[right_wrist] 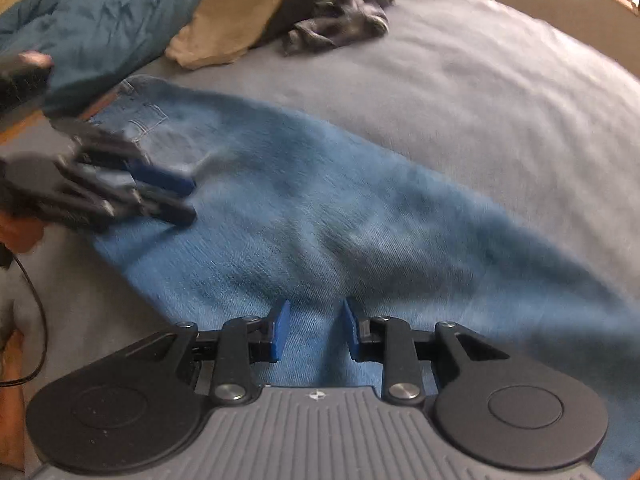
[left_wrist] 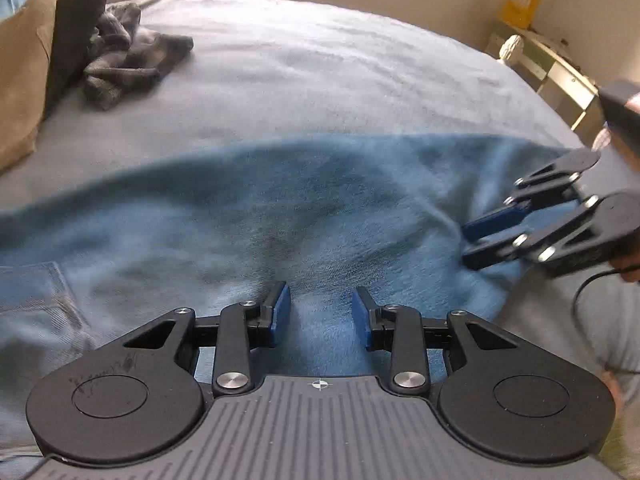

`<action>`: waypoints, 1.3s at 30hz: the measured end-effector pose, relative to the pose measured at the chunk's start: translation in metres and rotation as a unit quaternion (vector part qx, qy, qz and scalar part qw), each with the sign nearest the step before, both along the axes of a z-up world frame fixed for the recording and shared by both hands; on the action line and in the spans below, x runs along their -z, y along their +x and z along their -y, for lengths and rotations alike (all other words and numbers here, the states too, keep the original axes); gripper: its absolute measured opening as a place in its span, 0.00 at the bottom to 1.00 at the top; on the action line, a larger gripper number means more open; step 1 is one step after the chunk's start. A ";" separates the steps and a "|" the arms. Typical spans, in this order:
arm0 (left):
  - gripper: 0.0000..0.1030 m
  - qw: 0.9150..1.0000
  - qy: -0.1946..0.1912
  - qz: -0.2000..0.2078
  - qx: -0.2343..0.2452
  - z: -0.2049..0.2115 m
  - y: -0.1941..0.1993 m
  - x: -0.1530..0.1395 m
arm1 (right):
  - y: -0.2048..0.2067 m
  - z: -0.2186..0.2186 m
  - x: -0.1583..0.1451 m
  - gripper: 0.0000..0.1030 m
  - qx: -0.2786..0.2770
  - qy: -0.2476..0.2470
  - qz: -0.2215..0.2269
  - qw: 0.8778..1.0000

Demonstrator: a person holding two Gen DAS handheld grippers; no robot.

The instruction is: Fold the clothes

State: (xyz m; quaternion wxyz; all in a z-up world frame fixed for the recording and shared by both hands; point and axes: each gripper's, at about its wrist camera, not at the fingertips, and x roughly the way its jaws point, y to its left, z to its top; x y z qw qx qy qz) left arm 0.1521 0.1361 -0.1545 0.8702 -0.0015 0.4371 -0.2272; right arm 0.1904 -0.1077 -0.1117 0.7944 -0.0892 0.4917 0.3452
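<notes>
Left wrist view: one pair of blue jeans lies stretched across the grey bedspread, a back pocket showing at the far left. One crumpled grey garment sits well apart at the upper left, beside a tan cushion. The left gripper points down at the near edge of the jeans, its two blue pads standing partly apart with denim showing in the gap; neither pad visibly pinches the cloth. At the right edge the right gripper reaches in sideways, jaws narrow, tips at the denim's edge.

Right wrist view: the jeans run diagonally from upper left to lower right. The right gripper tilts down over their near edge, pads partly apart, bare denim between them. The left gripper comes in from the left, blurred; its tips seem to rest on the cloth near the pocket, though contact is hard to judge. One tan cushion and one dark blue blanket lie behind.
</notes>
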 end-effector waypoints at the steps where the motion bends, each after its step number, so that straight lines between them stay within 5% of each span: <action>1: 0.34 1.000 0.004 0.015 0.002 0.002 -0.004 0.002 | 0.001 0.004 0.001 0.29 0.008 0.011 -0.004 1.000; 8: 0.34 0.998 0.009 0.065 -0.012 -0.001 -0.008 -0.030 | 0.001 0.007 0.001 0.29 0.018 0.018 -0.006 1.000; 11: 0.34 0.998 0.019 0.023 -0.052 -0.018 0.006 -0.007 | 0.000 0.008 0.001 0.29 0.019 0.019 -0.006 1.000; 13: 0.34 0.997 -0.013 0.020 -0.068 -0.034 0.006 0.004 | 0.000 0.008 0.001 0.29 0.018 0.019 -0.005 1.000; 19: 0.34 0.993 -0.016 0.028 -0.117 -0.038 -0.002 -0.025 | -0.001 0.011 0.002 0.29 0.018 0.024 -0.003 1.000; 22: 0.34 0.989 0.027 0.016 -0.143 -0.049 -0.001 -0.018 | -0.002 0.012 0.002 0.30 0.019 0.028 -0.001 0.999; 28: 0.33 0.984 0.139 0.082 -0.080 -0.028 -0.020 -0.005 | -0.002 0.013 0.002 0.30 0.016 0.029 -0.001 0.999; 37: 0.37 0.984 0.138 0.075 -0.084 -0.033 -0.020 -0.010 | -0.003 0.052 -0.005 0.28 0.078 0.002 0.005 0.997; 39: 0.37 0.984 0.136 0.072 -0.087 -0.032 -0.019 -0.010 | -0.004 0.083 -0.001 0.27 0.104 0.044 -0.006 0.994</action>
